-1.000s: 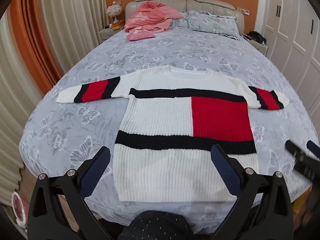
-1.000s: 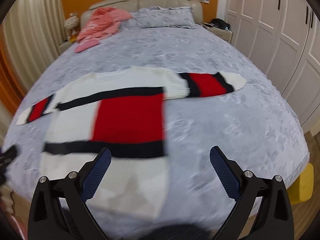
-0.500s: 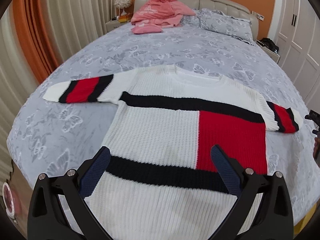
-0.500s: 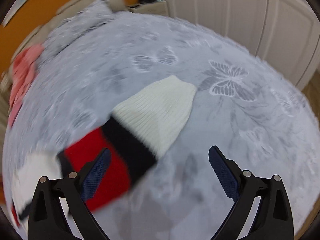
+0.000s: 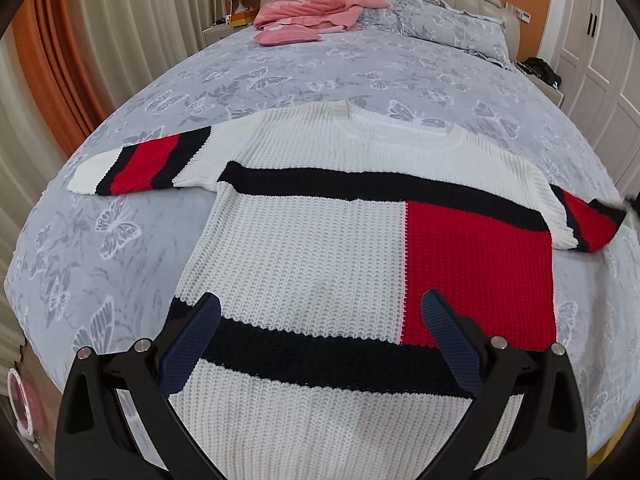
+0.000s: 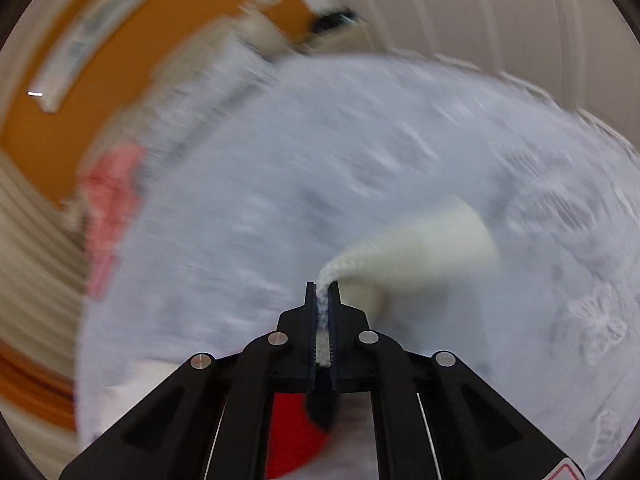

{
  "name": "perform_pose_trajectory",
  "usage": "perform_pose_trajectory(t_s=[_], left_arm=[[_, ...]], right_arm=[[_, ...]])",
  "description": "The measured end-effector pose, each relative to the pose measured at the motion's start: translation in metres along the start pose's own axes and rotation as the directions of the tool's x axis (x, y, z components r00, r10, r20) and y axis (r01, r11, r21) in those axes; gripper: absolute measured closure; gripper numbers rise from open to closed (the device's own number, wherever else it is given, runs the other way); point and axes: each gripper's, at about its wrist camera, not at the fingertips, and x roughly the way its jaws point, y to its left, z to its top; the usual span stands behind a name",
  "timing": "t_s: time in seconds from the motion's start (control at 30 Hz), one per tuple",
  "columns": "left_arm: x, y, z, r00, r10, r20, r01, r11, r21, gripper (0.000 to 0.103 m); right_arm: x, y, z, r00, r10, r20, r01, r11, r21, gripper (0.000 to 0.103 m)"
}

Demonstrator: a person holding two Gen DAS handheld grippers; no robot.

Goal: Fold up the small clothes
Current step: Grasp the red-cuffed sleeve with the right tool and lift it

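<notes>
Lying flat mid-frame on the bed (image 5: pixel 320 68), the sweater (image 5: pixel 312 248) spreads beneath the left gripper (image 5: pixel 320 320), jaws apart; the right gripper (image 6: pixel 323 292) is clamped on its white cuff (image 6: pixel 420 244).

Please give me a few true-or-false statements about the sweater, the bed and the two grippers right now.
1. The right gripper is shut on the sweater's cuff. True.
2. The left gripper holds the hem. False: its fingers stand wide apart over the sweater, gripping nothing.
3. The sweater lies folded in half. False: its body is spread flat on the bed, with the far sleeve stretched out.
4. Pink clothes lie near the headboard. True.
5. The sweater's large colour block is green. False: it is red.
</notes>
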Motion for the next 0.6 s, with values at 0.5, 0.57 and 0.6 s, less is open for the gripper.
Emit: perform_pose_trajectory(t_s=[0.5,0.57,0.6], left_arm=[[-0.027,0.050,0.014,0.991,-0.123,0.042,0.128,0.982,-0.142,0.005],[-0.020,0.057,0.023,0.987,-0.155,0.041,0.160,0.971,-0.176,0.005],[-0.016,0.059,0.028,0.985,-0.168,0.040,0.172,0.967,-0.188,0.005]], right_arm=[[0.010,0.338,-0.249,0.885,0.179,-0.431,-0.438,0.637,-0.634,0.064],[0.008,0.327,-0.278,0.909,0.127,-0.398,-0.390,0.599,-0.700,0.058],[0.002,0.315,-0.277,0.920,0.123,-0.371,-0.365,0.609,-0.704,0.047]])
